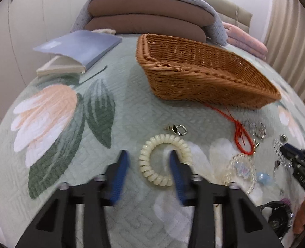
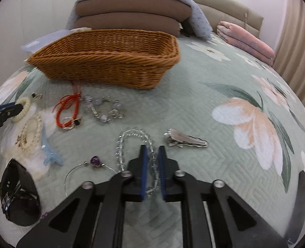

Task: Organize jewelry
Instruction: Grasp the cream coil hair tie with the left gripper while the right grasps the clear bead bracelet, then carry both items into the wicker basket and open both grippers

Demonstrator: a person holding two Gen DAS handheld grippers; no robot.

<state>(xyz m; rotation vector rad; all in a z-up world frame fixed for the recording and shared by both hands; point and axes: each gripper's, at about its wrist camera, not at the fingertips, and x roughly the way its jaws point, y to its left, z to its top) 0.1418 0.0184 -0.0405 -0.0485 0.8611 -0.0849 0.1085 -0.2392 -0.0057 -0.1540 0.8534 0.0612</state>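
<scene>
A brown wicker basket [image 1: 195, 70] [image 2: 111, 60] stands on the flowered bedspread. My left gripper [image 1: 149, 154] is open around the left side of a cream spiral hair tie [image 1: 165, 159], one finger inside its ring; it also shows in the right wrist view [image 2: 23, 108]. My right gripper [image 2: 152, 149] is shut on a clear bead bracelet [image 2: 131, 136] that lies on the bed. Nearby lie a red cord bracelet [image 2: 69, 111], a silver crystal bracelet [image 2: 103, 109], a silver hair clip [image 2: 185, 140], a purple-stone bangle [image 2: 95, 162], a blue claw clip [image 2: 50, 152] and an earring [image 1: 178, 130].
A blue notebook [image 1: 80, 47] lies on a book at the far left. Brown pillows [image 1: 148, 18] and a pink folded blanket [image 2: 245, 39] lie behind the basket. A black watch [image 2: 18, 194] sits at the near left. A clear beaded ring [image 1: 242, 170] lies right of the hair tie.
</scene>
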